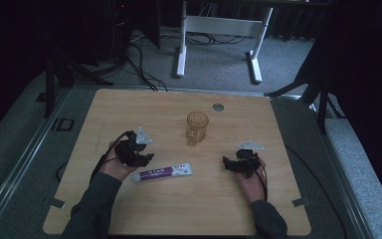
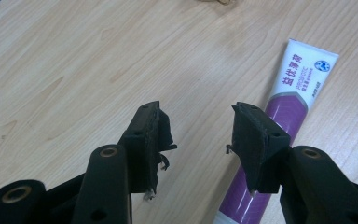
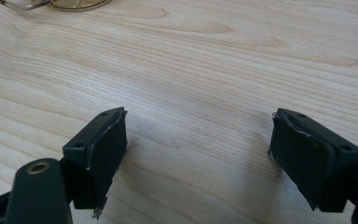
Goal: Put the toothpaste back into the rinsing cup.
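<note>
A white and purple toothpaste tube [image 1: 162, 172] lies flat on the wooden table [image 1: 179, 209], its cap end toward the left. An amber glass cup [image 1: 197, 127] stands upright behind it, near the table's middle. My left gripper [image 1: 148, 158] hovers just left of the tube, open and holding nothing; in the left gripper view the tube [image 2: 284, 121] runs under and beside the right-hand jaw while the gripper [image 2: 196, 135] stays open. My right gripper [image 1: 227, 162] rests low at the right, open with bare wood between its jaws [image 3: 198, 140]. The cup's base [image 3: 70, 3] shows at the top left.
A small grey round disc [image 1: 218, 106] is set into the table near its far edge. Beyond the table stand a white desk frame [image 1: 219, 35] and dark tripod legs on grey carpet, with cables across the floor.
</note>
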`<action>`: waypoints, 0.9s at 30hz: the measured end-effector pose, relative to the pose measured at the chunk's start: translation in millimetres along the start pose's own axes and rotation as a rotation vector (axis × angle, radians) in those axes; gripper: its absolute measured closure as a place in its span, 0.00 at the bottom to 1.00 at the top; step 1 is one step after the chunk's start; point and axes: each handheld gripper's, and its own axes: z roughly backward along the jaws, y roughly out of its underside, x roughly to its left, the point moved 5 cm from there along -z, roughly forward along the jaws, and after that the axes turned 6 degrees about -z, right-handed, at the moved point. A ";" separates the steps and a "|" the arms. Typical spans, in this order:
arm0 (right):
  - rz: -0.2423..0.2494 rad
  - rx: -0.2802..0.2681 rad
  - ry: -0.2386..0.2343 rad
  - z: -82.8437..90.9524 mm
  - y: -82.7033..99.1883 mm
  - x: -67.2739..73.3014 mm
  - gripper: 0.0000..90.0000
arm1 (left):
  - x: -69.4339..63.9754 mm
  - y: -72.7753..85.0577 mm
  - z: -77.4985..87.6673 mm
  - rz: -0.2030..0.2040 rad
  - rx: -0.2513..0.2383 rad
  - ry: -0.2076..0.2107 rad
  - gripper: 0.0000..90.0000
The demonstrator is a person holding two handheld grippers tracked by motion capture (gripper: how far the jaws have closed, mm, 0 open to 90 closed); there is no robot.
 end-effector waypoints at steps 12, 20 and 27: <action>0.000 0.000 0.000 0.0 0.0 0.0 0.21 | -4.1 -1.8 -3.3 -0.010 0.014 0.036 0.60; 0.000 0.000 0.000 0.0 0.0 0.0 0.21 | -6.2 -2.3 -5.9 -0.019 0.031 0.050 0.61; 0.000 0.000 0.000 0.0 0.0 0.0 0.21 | -7.8 -4.9 -10.0 -0.028 0.048 0.069 0.62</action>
